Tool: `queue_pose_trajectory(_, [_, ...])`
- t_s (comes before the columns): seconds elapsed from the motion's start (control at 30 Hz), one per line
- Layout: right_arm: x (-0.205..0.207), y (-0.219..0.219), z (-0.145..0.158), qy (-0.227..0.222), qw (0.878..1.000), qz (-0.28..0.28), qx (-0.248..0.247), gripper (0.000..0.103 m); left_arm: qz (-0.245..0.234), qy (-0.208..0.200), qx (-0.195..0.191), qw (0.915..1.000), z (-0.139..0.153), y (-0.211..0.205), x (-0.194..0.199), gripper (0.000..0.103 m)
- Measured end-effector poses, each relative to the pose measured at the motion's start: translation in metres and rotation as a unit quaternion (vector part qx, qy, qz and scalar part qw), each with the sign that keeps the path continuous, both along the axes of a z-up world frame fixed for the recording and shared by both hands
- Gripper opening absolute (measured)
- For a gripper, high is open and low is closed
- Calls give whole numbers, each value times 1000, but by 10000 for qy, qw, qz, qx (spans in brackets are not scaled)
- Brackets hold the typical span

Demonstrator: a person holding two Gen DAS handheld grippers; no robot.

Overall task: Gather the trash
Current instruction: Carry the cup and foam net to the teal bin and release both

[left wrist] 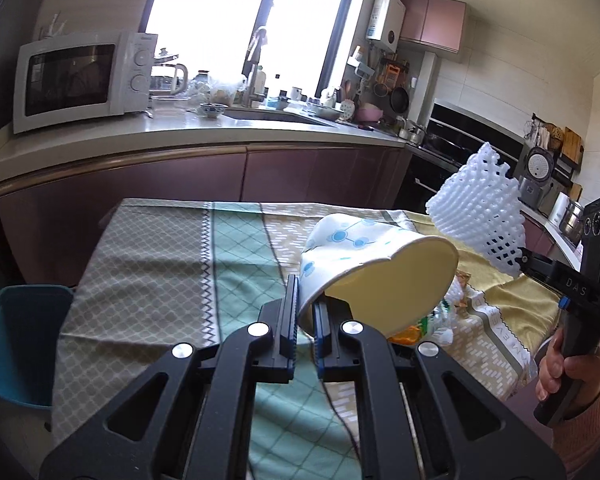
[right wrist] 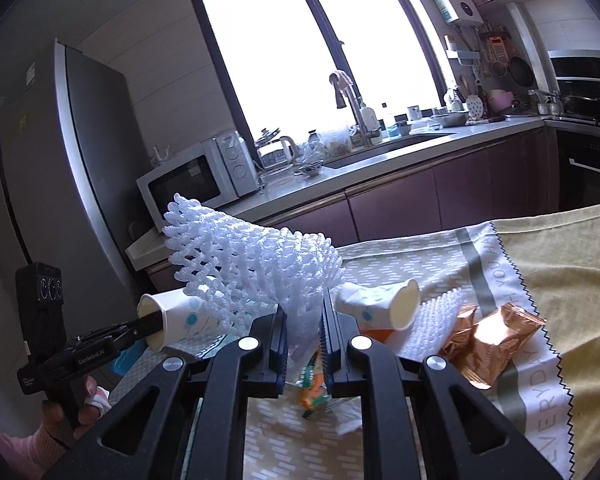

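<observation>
My left gripper (left wrist: pixel 306 312) is shut on the rim of a white paper cup (left wrist: pixel 364 264) with blue dots, held tilted above the table; the cup also shows in the right wrist view (right wrist: pixel 180 318). My right gripper (right wrist: pixel 304 320) is shut on a white foam fruit net (right wrist: pixel 252 268), lifted above the table; the net also shows in the left wrist view (left wrist: pixel 480 212). On the cloth lie a second crushed paper cup (right wrist: pixel 380 306), another foam net (right wrist: pixel 432 328), a copper foil wrapper (right wrist: pixel 488 340) and an orange-green wrapper (right wrist: pixel 312 390).
A blue bin (left wrist: pixel 16 344) stands on the floor left of the table with the patterned cloth (left wrist: pixel 172 264). Behind are a counter with microwave (left wrist: pixel 80 76) and sink (left wrist: pixel 276 114), a fridge (right wrist: pixel 60 168) and an oven (left wrist: pixel 448 148).
</observation>
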State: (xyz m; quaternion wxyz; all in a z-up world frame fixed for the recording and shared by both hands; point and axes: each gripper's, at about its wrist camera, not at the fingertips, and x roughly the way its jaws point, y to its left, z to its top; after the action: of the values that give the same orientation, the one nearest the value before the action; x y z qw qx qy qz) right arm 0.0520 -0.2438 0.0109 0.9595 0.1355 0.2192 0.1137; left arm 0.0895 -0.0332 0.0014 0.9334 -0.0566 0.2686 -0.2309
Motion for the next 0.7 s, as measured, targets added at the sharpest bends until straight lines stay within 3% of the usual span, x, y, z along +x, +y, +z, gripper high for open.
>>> queue_pose_trajectory(0.2, [27, 86, 2, 141, 9926, 1204, -95, 13, 987, -40, 190, 9949, 5, 96, -2, 7])
queue_pose_trajectory(0.4, [65, 172, -8, 485, 9727, 2268, -84, 13, 1990, 126, 415, 9790, -5, 189, -1, 7])
queue_pose_trajectory(0.53, [96, 225, -17, 795, 9579, 2757, 26, 13, 2433, 323, 560, 9678, -22, 237, 4, 7])
queue_pose_trajectory(0.7, [130, 277, -34, 1237, 9417, 3127, 22, 13, 2684, 675, 522, 9595, -46, 280, 15, 7])
